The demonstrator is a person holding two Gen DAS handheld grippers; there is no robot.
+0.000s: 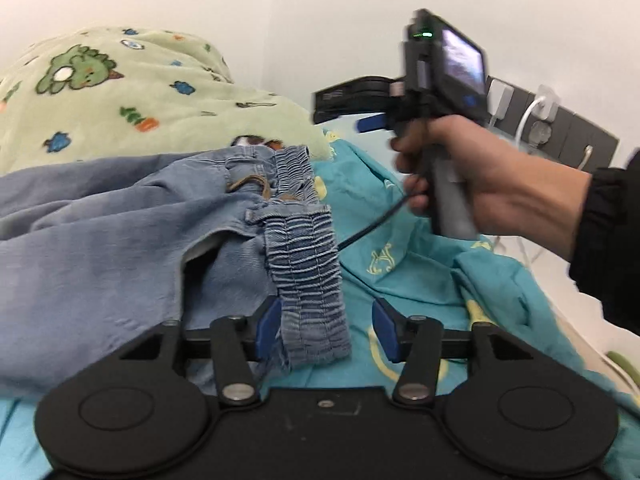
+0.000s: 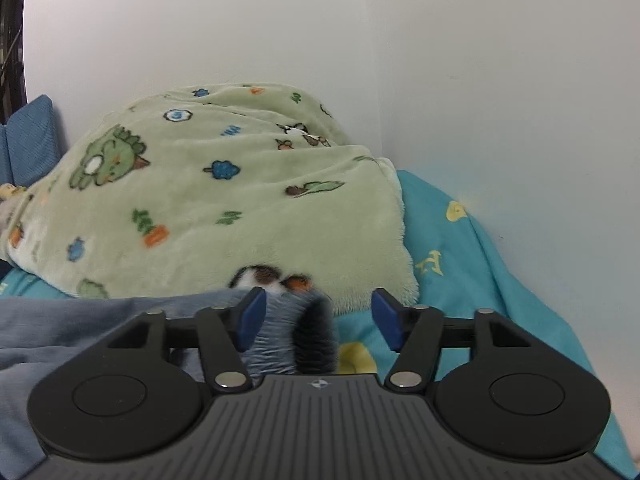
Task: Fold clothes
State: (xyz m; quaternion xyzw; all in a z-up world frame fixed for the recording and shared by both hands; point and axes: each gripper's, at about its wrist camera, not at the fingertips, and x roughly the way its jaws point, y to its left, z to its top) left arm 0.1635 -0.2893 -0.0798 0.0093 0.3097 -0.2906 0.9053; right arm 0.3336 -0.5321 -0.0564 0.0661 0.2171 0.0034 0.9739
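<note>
Waistband end of the jeans sits between both tongs, the legs trailing off to the left.

The jeans (image 1: 120, 220) lie on the bed (image 1: 420, 264), long axis running left along the near edge, the elastic waistband (image 1: 308, 272) at their right end just in front of the green blanket (image 1: 140, 92). The left tongs (image 1: 326, 330) stand released: the waistband's near corner lies against the left pad, clear of the right one. The right tongs (image 2: 318, 322), in a hand (image 1: 472, 172) farther toward the blanket, are released too, the far corner of the band bunched between the pads, nearer the left one; blur hides whether it touches. Both are equally close, one on each corner, so I'd judge any next fold must carry the band leftward along the legs.
</note>
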